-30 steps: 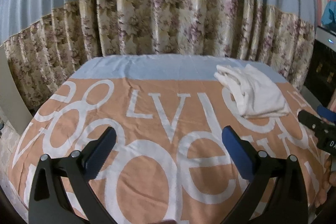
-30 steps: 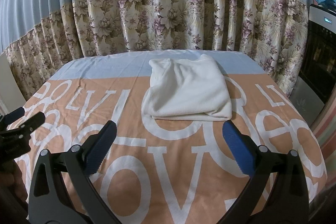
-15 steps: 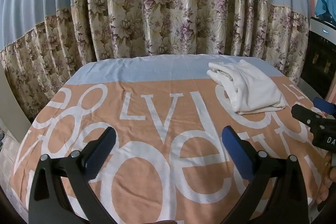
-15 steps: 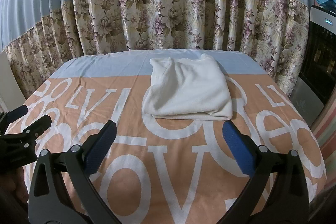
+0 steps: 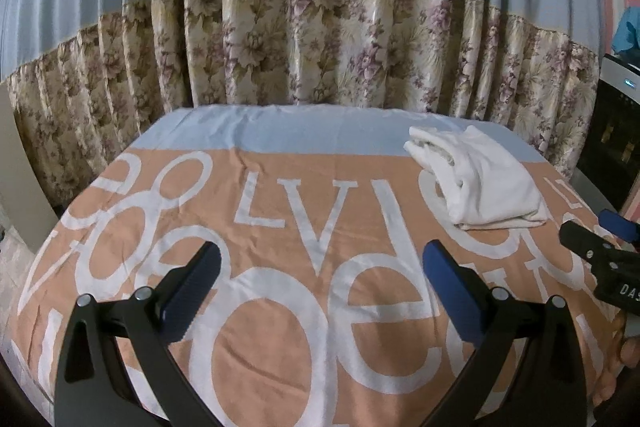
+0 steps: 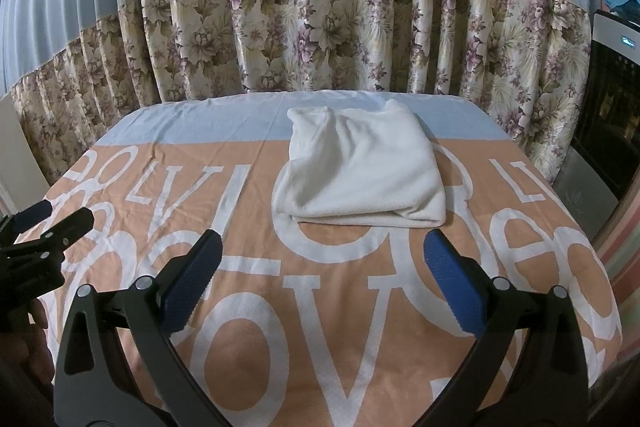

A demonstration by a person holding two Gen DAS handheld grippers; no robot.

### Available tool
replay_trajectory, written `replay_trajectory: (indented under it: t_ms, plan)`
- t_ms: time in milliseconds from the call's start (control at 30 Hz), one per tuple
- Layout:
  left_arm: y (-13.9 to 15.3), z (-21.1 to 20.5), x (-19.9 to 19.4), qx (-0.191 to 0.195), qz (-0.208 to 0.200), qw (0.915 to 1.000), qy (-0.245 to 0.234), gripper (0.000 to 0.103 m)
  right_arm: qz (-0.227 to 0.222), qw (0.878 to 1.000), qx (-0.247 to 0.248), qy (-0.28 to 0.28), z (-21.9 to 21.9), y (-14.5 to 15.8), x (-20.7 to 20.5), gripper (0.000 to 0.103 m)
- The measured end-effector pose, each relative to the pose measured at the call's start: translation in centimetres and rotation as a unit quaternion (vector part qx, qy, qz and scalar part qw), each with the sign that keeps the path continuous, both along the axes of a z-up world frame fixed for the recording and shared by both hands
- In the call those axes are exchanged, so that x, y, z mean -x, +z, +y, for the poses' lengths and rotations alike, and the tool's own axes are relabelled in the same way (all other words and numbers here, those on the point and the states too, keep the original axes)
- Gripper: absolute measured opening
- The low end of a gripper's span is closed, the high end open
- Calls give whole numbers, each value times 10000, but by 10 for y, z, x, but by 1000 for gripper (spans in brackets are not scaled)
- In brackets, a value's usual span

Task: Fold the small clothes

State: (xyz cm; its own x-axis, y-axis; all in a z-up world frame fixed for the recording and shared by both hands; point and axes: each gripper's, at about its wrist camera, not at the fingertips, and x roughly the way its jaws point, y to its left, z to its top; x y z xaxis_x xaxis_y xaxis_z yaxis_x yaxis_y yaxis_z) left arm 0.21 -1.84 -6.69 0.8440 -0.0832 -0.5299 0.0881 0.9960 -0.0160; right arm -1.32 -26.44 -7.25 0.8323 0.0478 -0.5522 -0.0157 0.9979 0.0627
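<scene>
Fingers [image 5: 200,279] of both grippers spread wide, gripping nothing; one folded white garment [image 6: 362,175] on the tablecloth [image 6: 320,307].

bedspread [image 6: 320,307] near half bare | folded garment [image 6: 360,179] far-centre | curtain [image 6: 320,27] behind

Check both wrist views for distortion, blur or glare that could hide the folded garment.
Left wrist view: strong fisheye bowing and dark corners; the folded white garment sits off to the right, sharp enough to show its layered edges. Right wrist view: same bowing; the garment is centred, evenly lit, slightly soft, with no glare. Curtain folds look sharp.
</scene>
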Motion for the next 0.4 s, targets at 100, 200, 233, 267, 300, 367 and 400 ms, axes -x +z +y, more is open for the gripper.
replay_trajectory:
  t_ms: [100, 200, 233, 267, 300, 367, 400]
  plan:
    - [2, -2, 1, 20, -49, 10000, -80, 101, 1, 10000, -9, -5, 1, 0, 0, 100]
    - [-1, 1, -3, 240, 138, 9995, -176, 101, -2, 10000, -5, -11, 0, 0, 0, 100]
    - [-2, 1, -4, 277, 190, 9992, -194, 101, 5, 10000, -11, -9, 0, 0, 0, 100]
    - [-3, 1, -5, 292, 231, 9991, -205, 101, 1, 10000, -5, -6, 1, 0, 0, 100]
    - [-4, 2, -5, 280, 245, 9991, -192, 101, -2, 10000, -1, -4, 1, 0, 0, 100]
    - [-5, 1, -5, 272, 281, 9990, -200, 101, 3, 10000, -7, -2, 1, 0, -1, 100]
    - [-6, 2, -5, 294, 292, 9989, -209, 101, -2, 10000, -8, -7, 1, 0, 0, 100]
